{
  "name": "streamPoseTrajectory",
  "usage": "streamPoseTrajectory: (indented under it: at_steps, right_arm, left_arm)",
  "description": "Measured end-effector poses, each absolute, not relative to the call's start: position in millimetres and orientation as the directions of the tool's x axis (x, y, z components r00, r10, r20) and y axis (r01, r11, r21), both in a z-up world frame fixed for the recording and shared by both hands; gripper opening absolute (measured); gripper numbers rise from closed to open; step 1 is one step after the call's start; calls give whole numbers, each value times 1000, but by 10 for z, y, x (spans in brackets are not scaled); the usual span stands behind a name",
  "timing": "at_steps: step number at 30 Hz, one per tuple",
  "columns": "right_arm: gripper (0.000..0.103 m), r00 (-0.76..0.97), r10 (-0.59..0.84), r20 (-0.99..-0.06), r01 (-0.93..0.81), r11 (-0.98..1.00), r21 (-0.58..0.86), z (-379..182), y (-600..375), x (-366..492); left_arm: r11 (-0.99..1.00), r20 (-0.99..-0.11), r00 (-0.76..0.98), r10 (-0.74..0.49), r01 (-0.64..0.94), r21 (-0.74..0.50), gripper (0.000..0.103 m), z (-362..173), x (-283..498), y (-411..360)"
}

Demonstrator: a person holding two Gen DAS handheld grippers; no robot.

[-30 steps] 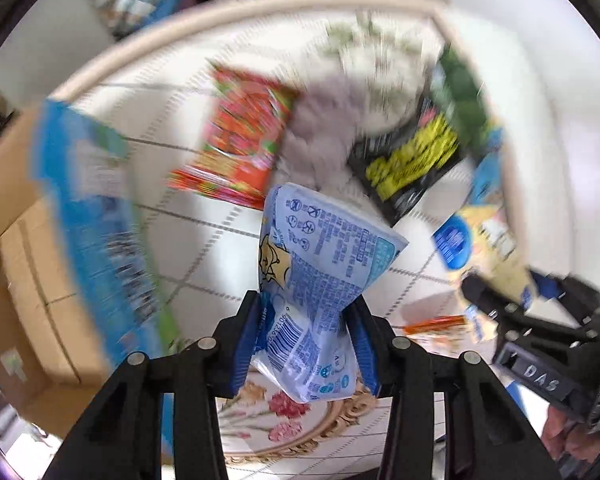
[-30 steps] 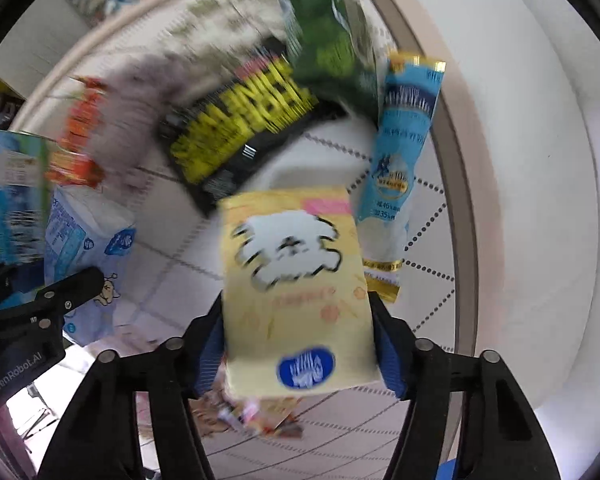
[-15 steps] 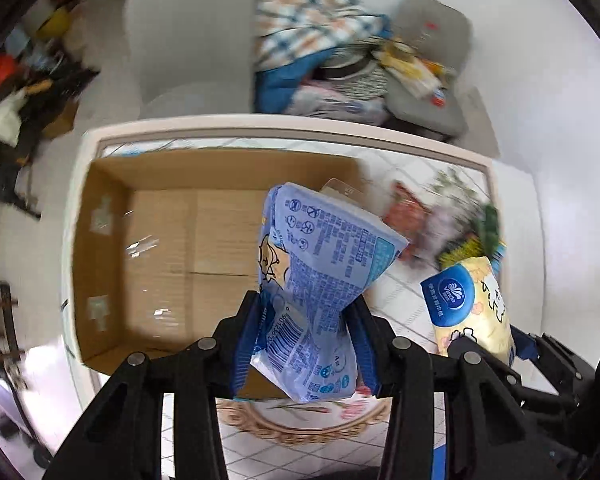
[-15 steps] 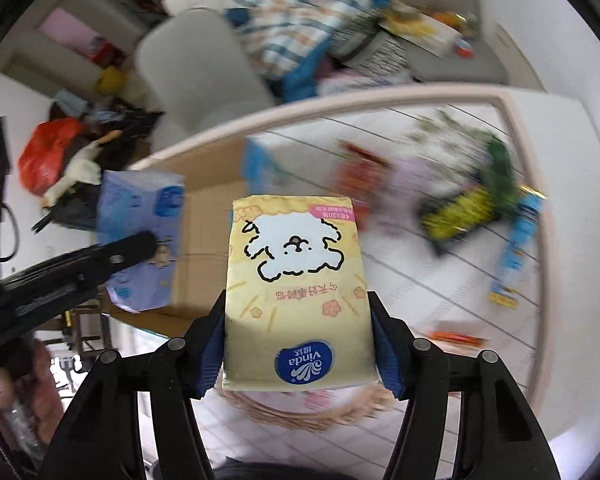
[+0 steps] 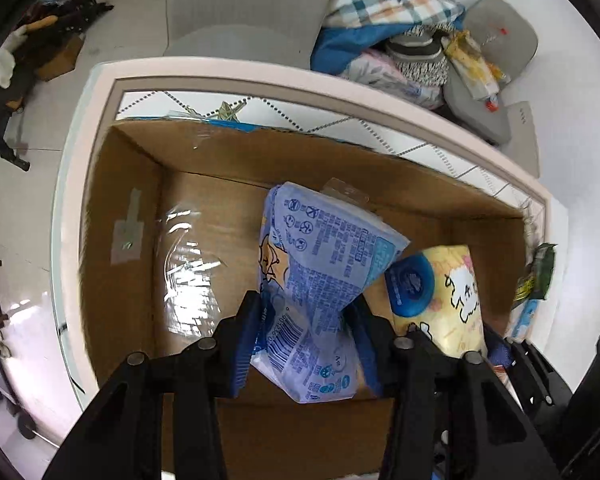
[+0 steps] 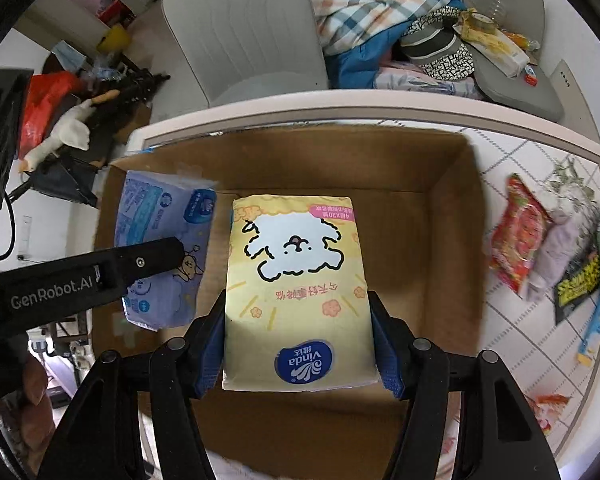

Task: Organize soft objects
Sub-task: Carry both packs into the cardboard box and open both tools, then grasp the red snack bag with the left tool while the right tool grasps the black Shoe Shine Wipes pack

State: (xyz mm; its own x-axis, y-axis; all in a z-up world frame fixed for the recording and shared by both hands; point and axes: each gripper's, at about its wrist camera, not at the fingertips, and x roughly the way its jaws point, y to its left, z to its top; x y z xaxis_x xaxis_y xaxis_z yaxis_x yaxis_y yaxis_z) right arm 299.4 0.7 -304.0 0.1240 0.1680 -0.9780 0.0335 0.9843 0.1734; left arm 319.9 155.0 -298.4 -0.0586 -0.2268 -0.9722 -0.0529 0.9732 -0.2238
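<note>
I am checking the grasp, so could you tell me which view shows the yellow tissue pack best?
The right wrist view: the yellow tissue pack faces the camera whole, clamped by the right gripper. The left wrist view shows only part of it.

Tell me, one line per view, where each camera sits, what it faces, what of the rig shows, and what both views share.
Left wrist: rides the left hand-held gripper, looking down into the cardboard box; its fingers clamp the blue tissue pack.
Right wrist: rides the right hand-held gripper, facing the same box, clamping the yellow tissue pack; the left gripper crosses at left.
Shared: box, both packs, cluttered chair.
</note>
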Motion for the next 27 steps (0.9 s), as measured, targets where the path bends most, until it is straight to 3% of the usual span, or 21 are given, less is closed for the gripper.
streamPoseTrajectory:
  at_steps: [3, 4, 5, 7, 11, 14, 27]
  right_arm:
    - [67, 151, 167, -974, 37, 984, 174, -3192, 75, 3123]
    - [72, 156, 150, -976, 35, 987, 157, -3242, 88, 3150]
    - [85, 152, 143, -978, 34, 988, 150, -3281, 83, 3172]
    - [93, 141, 158, -977, 43, 985, 165, -3311, 65, 3157]
    - [95, 136, 134, -982, 55, 988, 142, -3245, -38, 3083]
    - [103, 134, 109, -985, 63, 991, 118, -3155, -133, 2989]
    - [103, 131, 114, -985, 17, 993, 117, -2655, -281, 2381]
  left_arm:
    - [977, -973, -97, -210, -62, -205, 49, -3133, 3249, 1529]
    - [975, -970, -102, -220, -62, -214, 49, -3150, 3245, 1525]
    - [973, -968, -107, -226, -67, -219, 54, -3163, 3238, 1535]
    - [970, -966, -103, -238, -65, -233, 58, -3132, 3210, 1548]
    - [973, -970, -81, -231, -30, -229, 88, -2985, 3105, 1549]
    - [977, -976, -54, -211, 4, -211, 97, -2843, 2994, 1545]
    - [995, -990, 99, -100, 5, -100, 98, -2189, 2307, 1461]
